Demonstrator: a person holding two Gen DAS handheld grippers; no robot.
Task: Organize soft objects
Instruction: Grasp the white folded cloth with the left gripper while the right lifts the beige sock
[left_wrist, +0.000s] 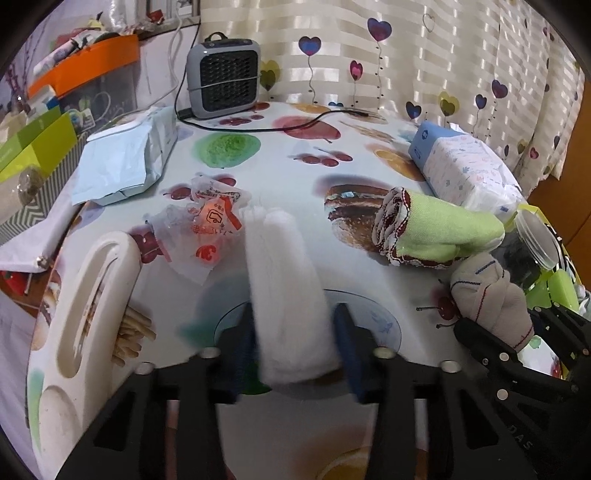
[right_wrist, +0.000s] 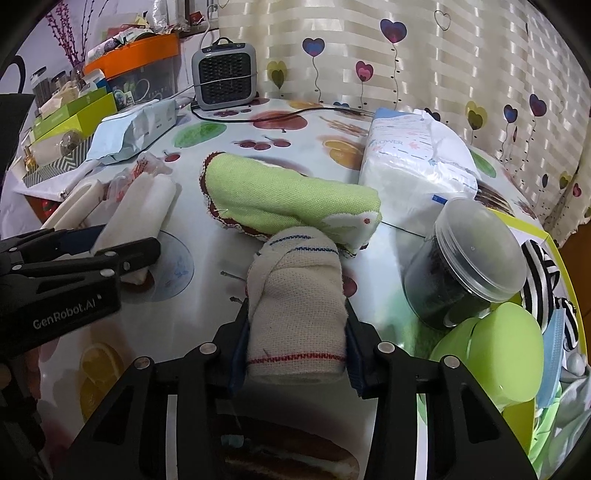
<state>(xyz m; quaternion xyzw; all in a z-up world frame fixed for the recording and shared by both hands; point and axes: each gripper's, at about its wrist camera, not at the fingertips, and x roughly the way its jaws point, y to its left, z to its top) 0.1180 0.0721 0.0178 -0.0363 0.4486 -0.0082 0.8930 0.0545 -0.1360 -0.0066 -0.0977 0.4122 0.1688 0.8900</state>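
Above tablecloth (left_wrist: 280, 177): left gripper (left_wrist: 295, 339) clamps white roll (left_wrist: 284, 280) mid-length, right gripper (right_wrist: 295, 347) clamps beige roll (right_wrist: 295, 291) beside green rolled towel (right_wrist: 288, 195). Likely gathering rolls together; yellow-green bin (right_wrist: 532, 229) near right.

White rolled cloth (left_wrist: 288, 291); lime-green towel (right_wrist: 291, 195), maroon trim; beige roll (right_wrist: 297, 306), red-blue stitching; fruit-print tablecloth (left_wrist: 280, 158)

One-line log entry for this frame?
left gripper: shut on white roll | right gripper: shut on beige roll | green roll: lying on table, ungripped
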